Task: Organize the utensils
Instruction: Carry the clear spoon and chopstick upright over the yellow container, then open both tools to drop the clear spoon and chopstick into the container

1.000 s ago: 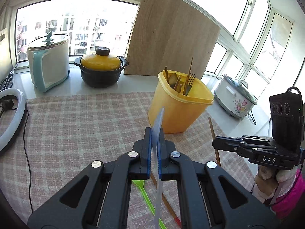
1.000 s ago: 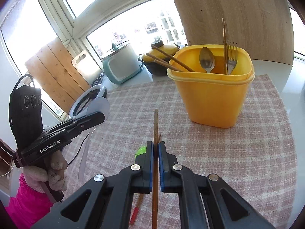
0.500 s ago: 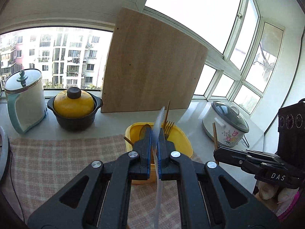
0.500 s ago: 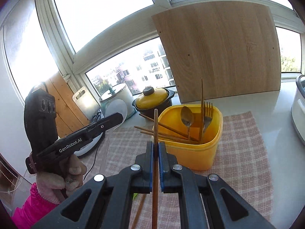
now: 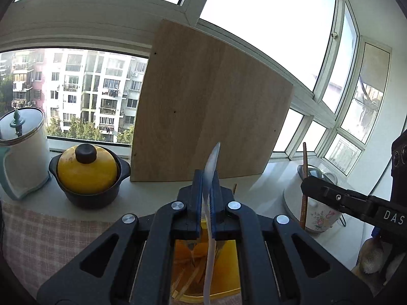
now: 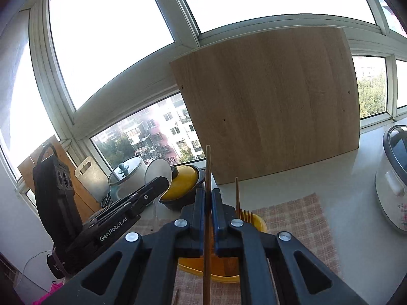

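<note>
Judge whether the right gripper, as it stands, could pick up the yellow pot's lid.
Probably not. The right gripper is already shut on a wooden chopstick, and the left gripper sits between it and the yellow pot.

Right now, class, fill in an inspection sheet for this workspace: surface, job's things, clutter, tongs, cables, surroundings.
Surface: checked cloth on a pale counter.
Job's things: yellow tub holding utensils; clear plastic spoon; wooden chopstick.
Clutter: yellow-lidded pot, kettle, rice cooker, wooden board.
Tongs: left tongs shut on the spoon; right tongs shut on the chopstick.
Cables: nothing seen.
Surroundings: windows, apartment blocks outside.
</note>
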Demonstrator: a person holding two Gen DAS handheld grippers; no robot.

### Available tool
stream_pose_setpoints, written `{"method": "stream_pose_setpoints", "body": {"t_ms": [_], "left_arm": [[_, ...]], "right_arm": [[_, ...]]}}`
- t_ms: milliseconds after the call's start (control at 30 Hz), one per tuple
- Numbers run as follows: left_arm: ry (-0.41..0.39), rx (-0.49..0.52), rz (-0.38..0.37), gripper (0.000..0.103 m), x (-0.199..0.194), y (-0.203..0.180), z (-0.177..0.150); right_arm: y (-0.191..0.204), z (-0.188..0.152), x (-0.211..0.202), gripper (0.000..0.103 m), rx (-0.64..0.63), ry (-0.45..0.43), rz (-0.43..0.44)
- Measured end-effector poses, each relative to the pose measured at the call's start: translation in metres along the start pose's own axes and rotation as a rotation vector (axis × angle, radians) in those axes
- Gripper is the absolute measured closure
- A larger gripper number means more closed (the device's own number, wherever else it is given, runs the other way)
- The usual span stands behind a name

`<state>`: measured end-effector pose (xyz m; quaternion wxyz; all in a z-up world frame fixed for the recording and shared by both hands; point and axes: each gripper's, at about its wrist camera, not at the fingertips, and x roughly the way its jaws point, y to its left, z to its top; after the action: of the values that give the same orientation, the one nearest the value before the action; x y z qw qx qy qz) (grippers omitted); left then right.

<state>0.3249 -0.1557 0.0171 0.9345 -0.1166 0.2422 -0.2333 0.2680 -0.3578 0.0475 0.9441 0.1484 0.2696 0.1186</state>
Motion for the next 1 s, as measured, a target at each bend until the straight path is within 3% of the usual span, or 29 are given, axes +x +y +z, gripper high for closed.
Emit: {"method": "stream_pose_setpoints", "body": {"t_ms": [400, 600, 1000], "left_arm": [[-0.009, 0.009, 0.041, 0.1, 0.021, 0.003, -0.005], [-0.026, -0.016, 0.046, 0.1, 0.024, 0.007, -0.009], [0.024, -0.039, 0.019, 0.1, 0.018, 0.014, -0.015]], "right_arm": [[-0.001, 0.034, 0.024, 0.101, -0.002, -0.106, -0.072], [0.003, 0.032, 0.032, 0.101, -0.042, -0.155, -0.113], [0.001, 0.0, 0.038, 0.1, -0.086, -0.084, -0.104]]}}
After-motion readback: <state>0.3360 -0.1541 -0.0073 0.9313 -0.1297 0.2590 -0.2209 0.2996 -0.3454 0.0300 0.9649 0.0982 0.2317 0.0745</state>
